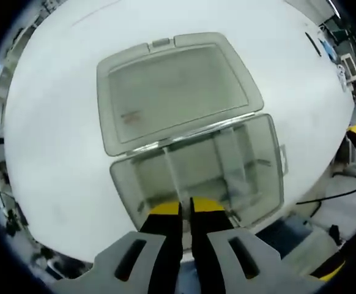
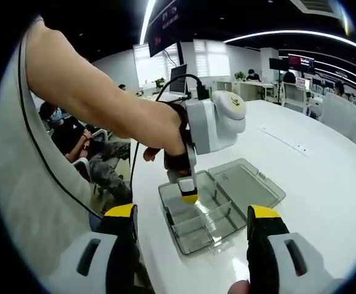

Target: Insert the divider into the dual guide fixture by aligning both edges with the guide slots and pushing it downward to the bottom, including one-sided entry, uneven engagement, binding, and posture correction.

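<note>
I see one clear plastic box (image 1: 196, 165) on the white table (image 1: 49, 153), its lid (image 1: 172, 89) folded flat open on the far side. Inside I count two upright dividers: a thin one (image 1: 170, 174) left of centre and a wider one (image 1: 230, 156) to its right. My left gripper (image 1: 185, 208) hangs over the box's near wall, its jaws pressed nearly together; I cannot tell whether they pinch anything. In the right gripper view it (image 2: 188, 195) reaches down into the box (image 2: 221, 208). My right gripper (image 2: 193, 229) is spread wide, holding nothing, near the box.
</note>
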